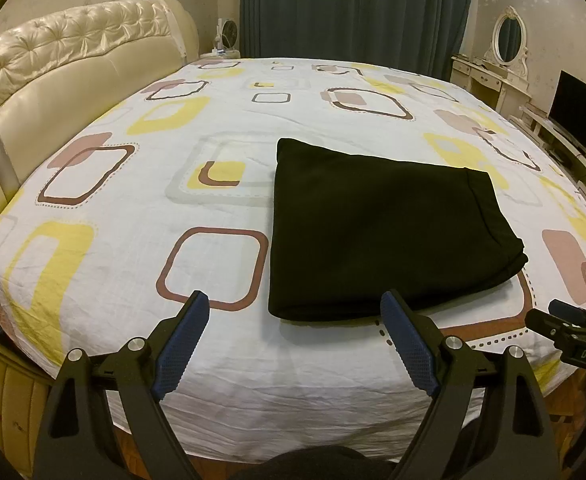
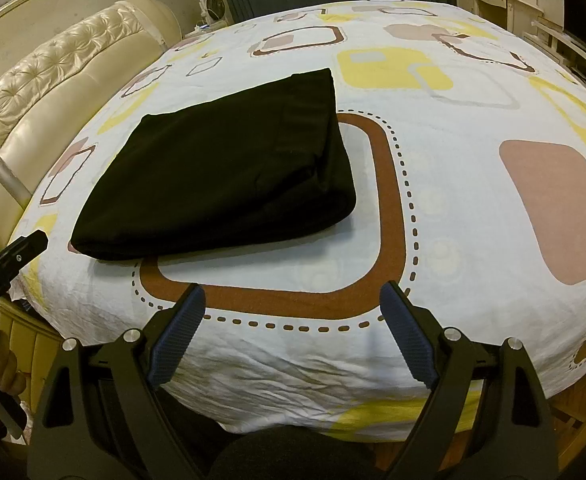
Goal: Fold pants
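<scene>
Just 1 folded black pants on bed sheet; 2 grippers, left gripper & right gripper, fingers wide apart, empty.

pants: folded, on bed sheet | left gripper: spread, empty

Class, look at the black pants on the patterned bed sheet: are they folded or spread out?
Folded. The black fabric pants lie as one compact stacked rectangle with layered edges on the patterned bed sheet; no separate legs show.
</scene>
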Demonstrator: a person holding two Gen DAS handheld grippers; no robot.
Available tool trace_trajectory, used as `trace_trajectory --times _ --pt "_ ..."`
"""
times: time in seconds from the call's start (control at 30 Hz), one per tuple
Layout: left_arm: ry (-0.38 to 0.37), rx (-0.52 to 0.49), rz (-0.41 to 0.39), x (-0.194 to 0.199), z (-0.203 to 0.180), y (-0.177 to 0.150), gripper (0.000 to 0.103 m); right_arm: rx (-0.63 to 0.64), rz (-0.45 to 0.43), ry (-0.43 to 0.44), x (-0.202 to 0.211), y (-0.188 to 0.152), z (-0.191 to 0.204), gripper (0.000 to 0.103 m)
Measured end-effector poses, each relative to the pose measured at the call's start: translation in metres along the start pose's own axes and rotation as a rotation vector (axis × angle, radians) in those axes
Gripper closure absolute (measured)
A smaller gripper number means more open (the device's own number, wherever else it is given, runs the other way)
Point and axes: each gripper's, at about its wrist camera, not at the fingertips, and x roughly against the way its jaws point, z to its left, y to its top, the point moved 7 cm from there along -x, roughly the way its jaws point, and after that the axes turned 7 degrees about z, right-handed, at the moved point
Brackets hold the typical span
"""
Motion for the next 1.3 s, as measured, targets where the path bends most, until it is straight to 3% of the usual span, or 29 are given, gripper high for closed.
trace_trajectory --times 1.17,1.3 --pt "0.016 0.011 -0.008 0.002 -0.001 -0.001 0.016 0.018 0.014 0.007 -0.001 0.0 0.002 0.014" --pt "0.125 0.04 -0.013 0.004 0.008 0.003 0.013 0.018 0.013 0.008 -0.001 -0.001 0.002 0.014"
